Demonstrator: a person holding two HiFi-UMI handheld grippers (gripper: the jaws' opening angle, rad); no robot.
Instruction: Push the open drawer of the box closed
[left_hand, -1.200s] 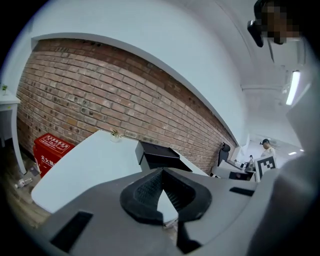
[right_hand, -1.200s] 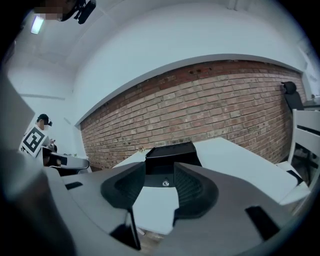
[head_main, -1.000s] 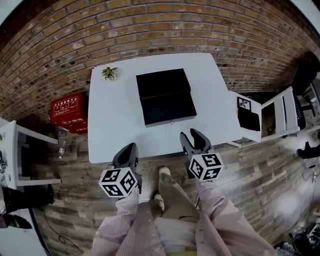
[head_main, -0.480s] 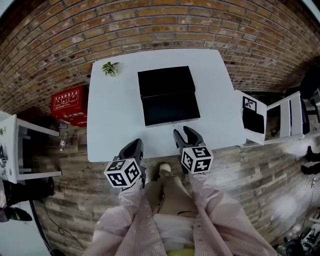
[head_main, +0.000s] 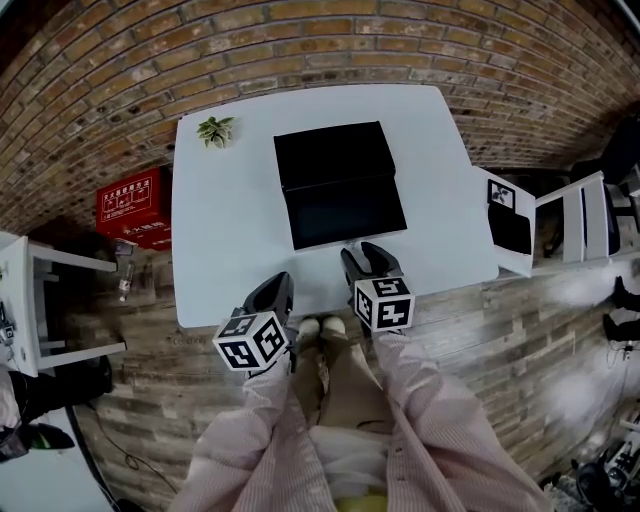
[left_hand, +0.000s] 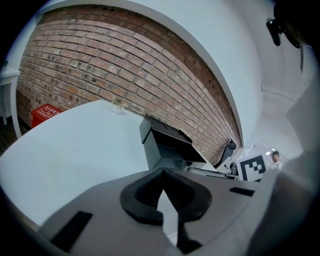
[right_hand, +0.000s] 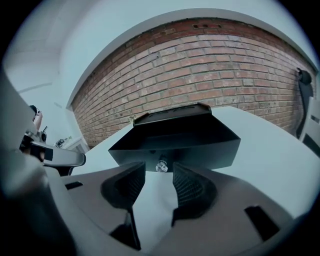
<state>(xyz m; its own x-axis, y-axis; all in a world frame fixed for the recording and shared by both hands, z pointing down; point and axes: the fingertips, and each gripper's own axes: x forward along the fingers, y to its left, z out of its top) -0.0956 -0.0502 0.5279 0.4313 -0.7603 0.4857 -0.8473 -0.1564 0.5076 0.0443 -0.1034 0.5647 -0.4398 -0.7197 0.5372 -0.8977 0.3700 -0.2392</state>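
Observation:
A black box (head_main: 333, 155) stands on the white table (head_main: 220, 230), and its drawer (head_main: 348, 213) is pulled out toward me. In the right gripper view, the drawer's black front (right_hand: 175, 149) carries a small clear knob (right_hand: 161, 166). My right gripper (head_main: 362, 257) is open just in front of that knob, its fingers (right_hand: 192, 186) on either side and slightly short of it. My left gripper (head_main: 277, 287) hovers over the table's near edge, left of the drawer, shut and empty (left_hand: 162, 172). The left gripper view has the box (left_hand: 167, 142) ahead to the right.
A small potted plant (head_main: 215, 130) sits at the table's far left corner. A red crate (head_main: 130, 205) lies on the floor by the brick wall. A white chair (head_main: 530, 225) stands right of the table, a white shelf (head_main: 30, 300) at the far left.
Both grippers have moved forward over the table's near edge. The right one has closed in on the drawer front, and the left stays shut beside it.

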